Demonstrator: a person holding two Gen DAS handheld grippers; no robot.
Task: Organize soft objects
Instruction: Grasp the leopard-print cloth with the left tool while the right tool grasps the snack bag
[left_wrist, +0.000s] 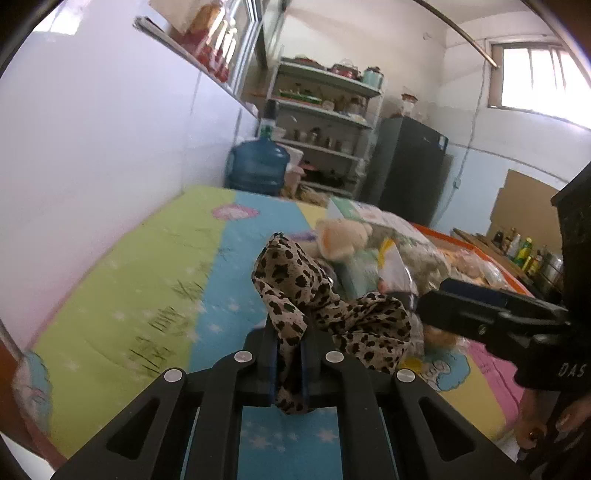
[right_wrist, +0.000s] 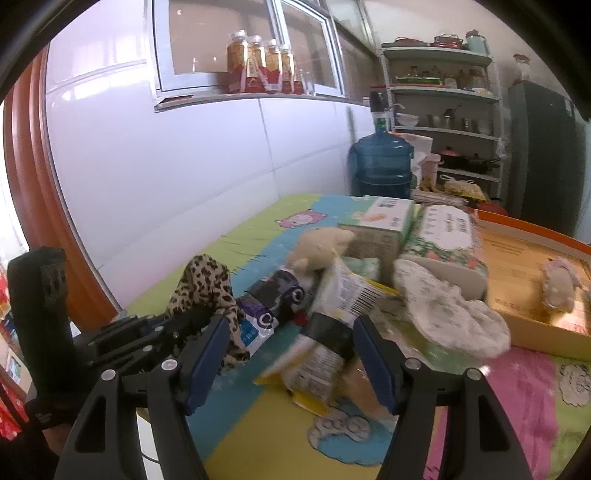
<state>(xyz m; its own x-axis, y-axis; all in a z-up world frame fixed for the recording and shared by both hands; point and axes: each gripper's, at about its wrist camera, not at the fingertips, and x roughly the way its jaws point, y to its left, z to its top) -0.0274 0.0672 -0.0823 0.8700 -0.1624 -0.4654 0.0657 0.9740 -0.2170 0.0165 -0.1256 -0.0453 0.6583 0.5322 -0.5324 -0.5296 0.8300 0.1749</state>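
Observation:
A leopard-print cloth (left_wrist: 295, 288) hangs pinched between the blue pads of my left gripper (left_wrist: 288, 343), which is shut on it; its loose end drapes to the right over the pile. In the right wrist view the same cloth (right_wrist: 205, 284) bunches above the left gripper (right_wrist: 177, 325). My right gripper (right_wrist: 291, 354) stands open, its pads either side of a yellow-and-white snack bag (right_wrist: 332, 332) lying on the mat. A cream plush toy (right_wrist: 321, 247) sits behind, and a white patterned cloth (right_wrist: 454, 317) lies to the right. The right gripper (left_wrist: 461, 310) reaches in from the right in the left wrist view.
A colourful cartoon mat (left_wrist: 147, 277) covers the surface against a white wall. Tissue packs (right_wrist: 443, 236) and a green box (right_wrist: 384, 218) stand at the back. An orange-rimmed cardboard tray (right_wrist: 532, 236) holds a pink plush (right_wrist: 557, 284). A blue water jug (left_wrist: 256, 164) stands beyond.

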